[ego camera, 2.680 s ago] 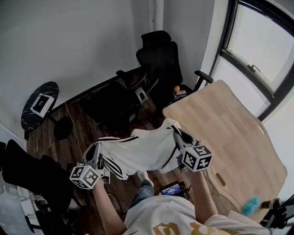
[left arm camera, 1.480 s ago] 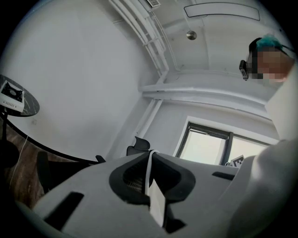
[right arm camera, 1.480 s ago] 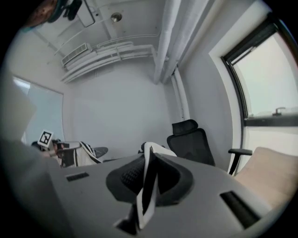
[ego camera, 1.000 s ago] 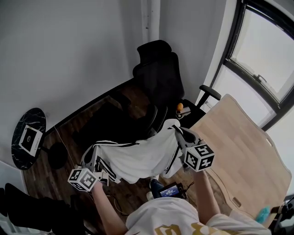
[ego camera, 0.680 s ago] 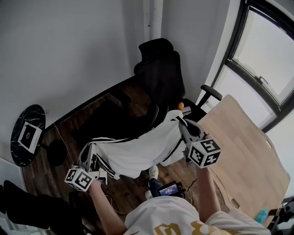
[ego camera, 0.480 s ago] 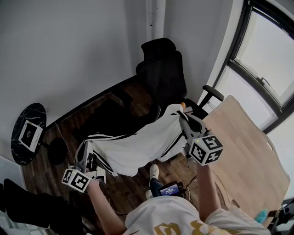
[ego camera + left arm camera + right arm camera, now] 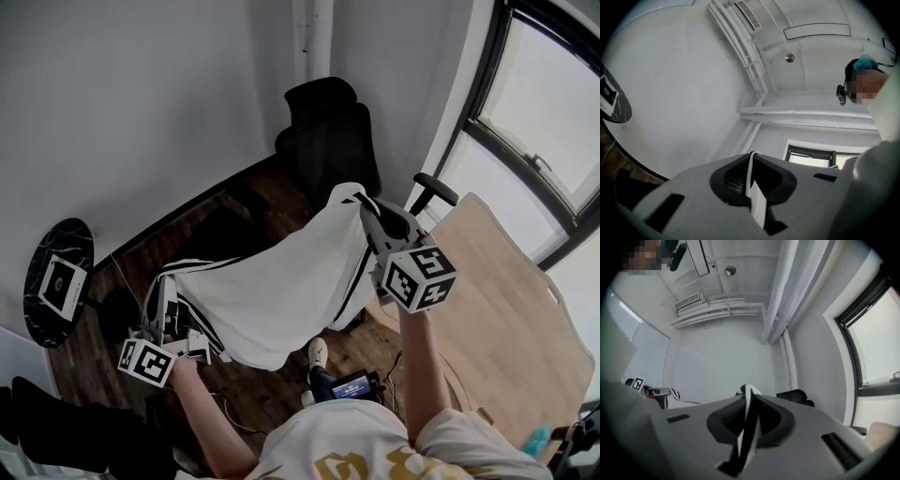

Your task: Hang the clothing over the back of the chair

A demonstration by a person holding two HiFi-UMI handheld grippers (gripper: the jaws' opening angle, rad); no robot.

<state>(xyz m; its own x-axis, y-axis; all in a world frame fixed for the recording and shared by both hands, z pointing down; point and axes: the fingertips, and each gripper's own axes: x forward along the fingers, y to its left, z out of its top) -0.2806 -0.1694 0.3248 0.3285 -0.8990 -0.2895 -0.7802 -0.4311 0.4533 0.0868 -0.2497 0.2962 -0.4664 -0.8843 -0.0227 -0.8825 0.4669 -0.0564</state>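
A white garment with black stripes hangs spread between my two grippers in the head view, in front of the black office chair. My left gripper is shut on the garment's lower left edge. My right gripper is shut on its upper right corner, raised near the chair's back. In the left gripper view a thin white fold is pinched between the jaws of my left gripper. In the right gripper view my right gripper pinches a black-and-white striped fold; the chair's top shows just beyond.
A light wooden table lies at the right, under the window. A round dark side table stands at the left. A dark desk sits along the wall beside the chair. A phone lies on the floor by a person's foot.
Both grippers have risen with the garment, the right one higher and closer to the chair's back. The cloth now hangs steeper and covers more of the chair's seat.
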